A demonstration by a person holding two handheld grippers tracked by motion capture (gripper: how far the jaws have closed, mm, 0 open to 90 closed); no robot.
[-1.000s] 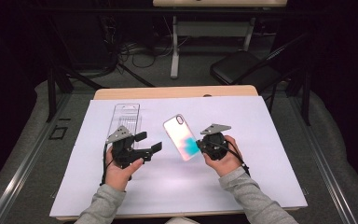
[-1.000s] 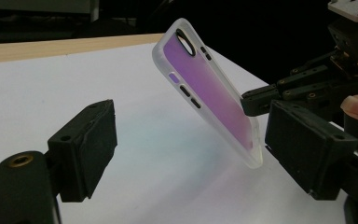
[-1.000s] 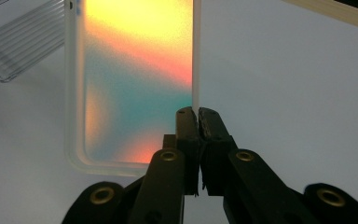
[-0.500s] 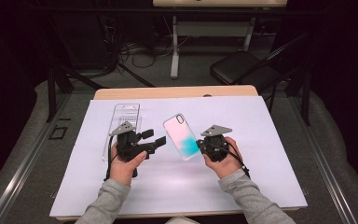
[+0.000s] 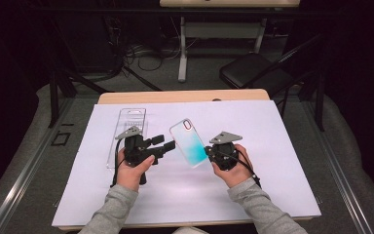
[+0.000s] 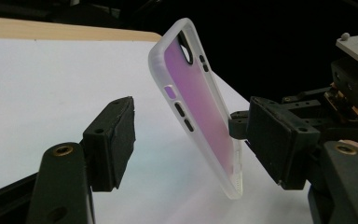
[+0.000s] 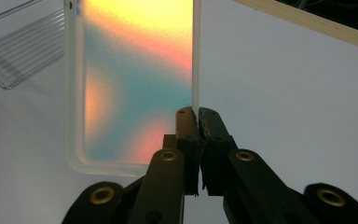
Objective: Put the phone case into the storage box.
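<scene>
A dim room with a dark folding chair (image 5: 253,73) and loose cables (image 5: 126,53) on the floor lies behind a wooden table (image 5: 185,95) covered by a white sheet (image 5: 272,170), where a person in grey sleeves works with a gripper in each hand. The right gripper (image 5: 208,152) is clamped on the edge of a translucent phone case (image 5: 189,142), holding it tilted up off the sheet near the middle of the table; in the right gripper view its jaws are pressed tight on the rim of the case (image 7: 135,88), whose back glows yellow, pink and teal. The left gripper (image 5: 168,142) sits just beside the case on its other side, jaws apart and lately narrowing. In the left gripper view the case (image 6: 200,107) stands between the two pads (image 6: 116,140), and a gap shows on the near side; whether the far pad touches it is hard to tell from this angle. A clear plastic packaging tray (image 5: 129,122) lies flat on the sheet behind the left hand (image 5: 129,173), well clear of the case. The right hand (image 5: 231,170) grips its tool from below, a cable (image 5: 253,173) trailing toward the wrist.
</scene>
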